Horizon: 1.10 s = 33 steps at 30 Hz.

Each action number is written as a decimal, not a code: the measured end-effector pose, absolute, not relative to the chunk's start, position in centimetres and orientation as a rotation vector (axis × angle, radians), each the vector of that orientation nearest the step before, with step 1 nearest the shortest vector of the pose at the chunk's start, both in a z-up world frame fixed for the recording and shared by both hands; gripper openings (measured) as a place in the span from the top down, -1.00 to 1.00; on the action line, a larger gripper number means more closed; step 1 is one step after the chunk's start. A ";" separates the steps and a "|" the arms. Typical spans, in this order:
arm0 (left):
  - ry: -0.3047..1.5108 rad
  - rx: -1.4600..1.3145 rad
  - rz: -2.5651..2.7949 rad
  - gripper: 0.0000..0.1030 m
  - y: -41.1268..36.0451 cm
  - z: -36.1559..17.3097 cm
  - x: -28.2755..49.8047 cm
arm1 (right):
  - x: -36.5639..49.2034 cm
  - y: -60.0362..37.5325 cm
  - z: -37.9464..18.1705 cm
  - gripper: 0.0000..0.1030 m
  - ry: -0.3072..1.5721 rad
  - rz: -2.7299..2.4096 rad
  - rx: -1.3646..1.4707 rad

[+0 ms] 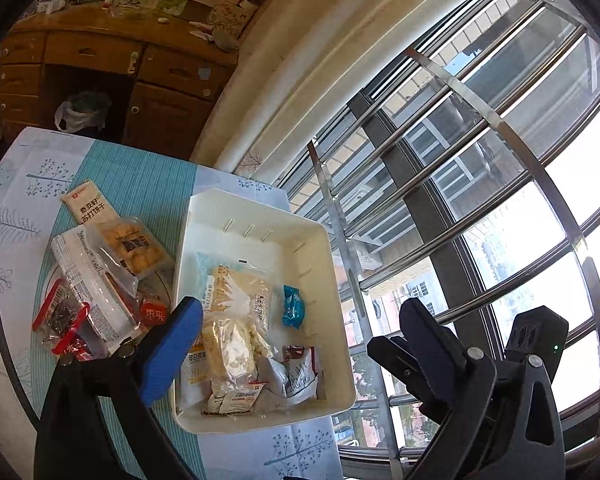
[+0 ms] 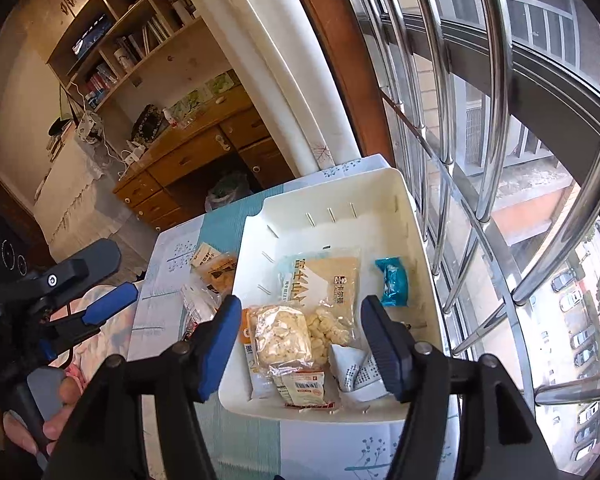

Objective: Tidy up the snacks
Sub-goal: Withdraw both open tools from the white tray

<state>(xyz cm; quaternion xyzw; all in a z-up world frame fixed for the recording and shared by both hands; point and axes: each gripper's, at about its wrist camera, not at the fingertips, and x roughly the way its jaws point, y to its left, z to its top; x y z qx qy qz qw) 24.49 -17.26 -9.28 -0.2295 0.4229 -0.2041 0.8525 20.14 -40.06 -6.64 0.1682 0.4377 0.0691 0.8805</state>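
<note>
A white bin (image 1: pixel 260 224) (image 2: pixel 340 188) stands on the table by the window. In it lie a large pale packet (image 1: pixel 240 284) (image 2: pixel 324 276), a clear pack of pale pieces (image 1: pixel 228 352) (image 2: pixel 280 336), a teal wrapped sweet (image 1: pixel 293 306) (image 2: pixel 392 282) and a white crumpled wrapper (image 1: pixel 296 376) (image 2: pixel 356 372). Left of the bin lies a loose pile: a cracker pack (image 1: pixel 88 208), a clear pack of brown puffs (image 1: pixel 136 248) and red packs (image 1: pixel 60 316). My left gripper (image 1: pixel 300 332) (image 2: pixel 108 280) is open wide over the bin's near side, holding nothing. Above the bin's front, my right gripper (image 2: pixel 302 340) is open and empty too.
The table wears a blue and teal patterned cloth (image 1: pixel 132 184) (image 2: pixel 228 440). Steel window bars (image 1: pixel 440 168) (image 2: pixel 440 120) run close along the bin's right side. A wooden desk with drawers (image 1: pixel 100 60) (image 2: pixel 204 160) stands beyond the table. A hand (image 2: pixel 40 420) holds the left gripper's handle.
</note>
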 end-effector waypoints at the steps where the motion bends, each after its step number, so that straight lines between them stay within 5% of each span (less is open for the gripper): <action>1: 0.888 -0.485 -0.423 -0.91 -16.9 -9.3 24.3 | 20.1 -39.8 -6.6 -0.22 0.911 0.147 0.350; 33: 0.954 -0.409 -0.253 -0.91 5.5 -8.8 17.2 | 18.3 -21.0 -10.1 -0.35 1.022 0.171 0.464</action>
